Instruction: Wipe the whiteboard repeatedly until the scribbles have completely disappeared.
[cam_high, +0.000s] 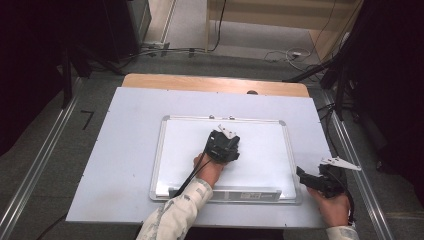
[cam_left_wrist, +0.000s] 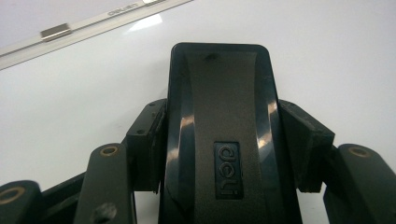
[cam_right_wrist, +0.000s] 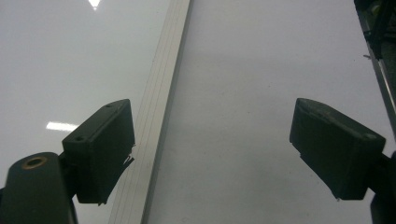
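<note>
left gripper view: my left gripper (cam_left_wrist: 224, 154) is pinching a black whiteboard eraser (cam_left_wrist: 219, 116), one pad pressed on each long side; the eraser's embossed logo faces my camera.
eraser position: it lies flat against the white face of the whiteboard (cam_left_wrist: 70, 121), its far end pointing toward the board's silver top rail.
right gripper view: my right gripper (cam_right_wrist: 212, 151) stands spread wide with nothing between the pads; under it runs the whiteboard's silver side frame (cam_right_wrist: 154, 121), board face on one side, table surface (cam_right_wrist: 243, 93) on the other.
high view, near: my left hand (cam_high: 207, 170) reaches in from the bottom edge and holds the left gripper (cam_high: 223, 146) over the middle of the board; my right hand (cam_high: 334, 207) keeps the right gripper (cam_high: 320, 180) at the board's right edge, near its lower corner.
high view, far: the whiteboard (cam_high: 260, 150) lies flat on the white table (cam_high: 130, 150), pen tray (cam_high: 225, 192) toward me.
</note>
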